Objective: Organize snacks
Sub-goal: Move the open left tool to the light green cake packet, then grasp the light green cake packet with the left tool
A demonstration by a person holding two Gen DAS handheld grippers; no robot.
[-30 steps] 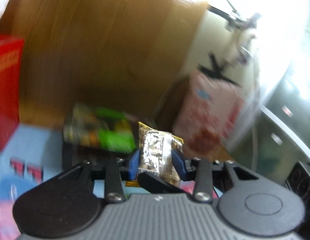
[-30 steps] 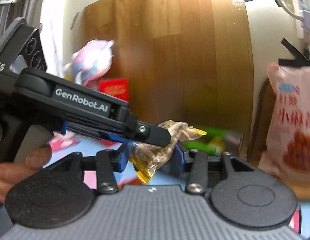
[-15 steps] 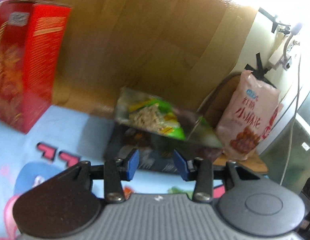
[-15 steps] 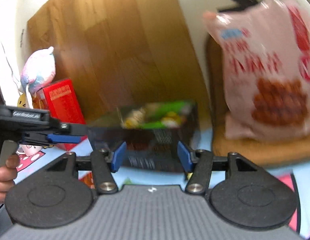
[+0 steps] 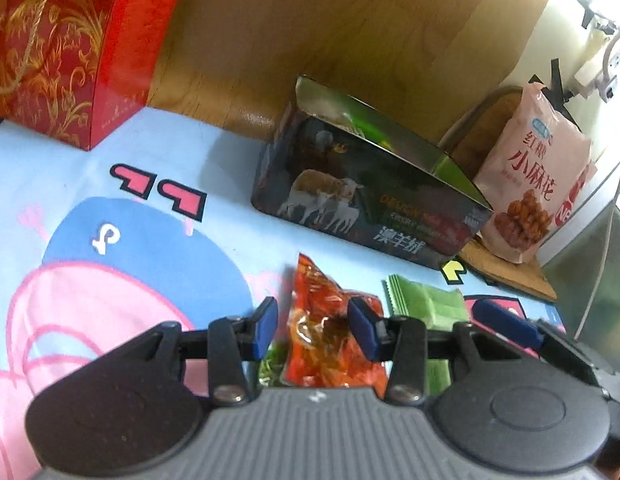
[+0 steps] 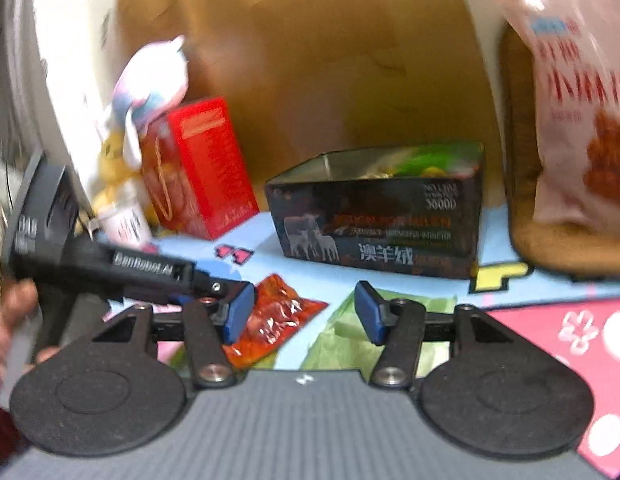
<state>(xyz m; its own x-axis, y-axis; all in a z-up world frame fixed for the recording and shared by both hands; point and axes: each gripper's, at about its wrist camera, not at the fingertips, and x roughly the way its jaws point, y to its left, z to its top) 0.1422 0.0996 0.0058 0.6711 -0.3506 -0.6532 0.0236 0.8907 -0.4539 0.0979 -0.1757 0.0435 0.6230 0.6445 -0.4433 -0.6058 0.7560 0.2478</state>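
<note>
A dark open box (image 5: 373, 192) with sheep printed on it stands on the blue cartoon mat and holds snack packets; it also shows in the right wrist view (image 6: 385, 220). A red-orange snack packet (image 5: 329, 340) lies on the mat between the open fingers of my left gripper (image 5: 313, 328), which is low over it. It also shows in the right wrist view (image 6: 274, 316). A green packet (image 5: 425, 304) lies to its right. My right gripper (image 6: 302, 312) is open and empty above the green packet (image 6: 349, 320).
A red gift box (image 5: 58, 48) stands at the far left against the wooden board. A pink snack bag (image 5: 537, 176) leans on a cork mat at the right. A plush toy (image 6: 150, 92) sits behind the red box (image 6: 206, 168).
Both grippers let go of the shiny snack packet they held together and opened. They dropped from above the box down towards the packets on the mat.
</note>
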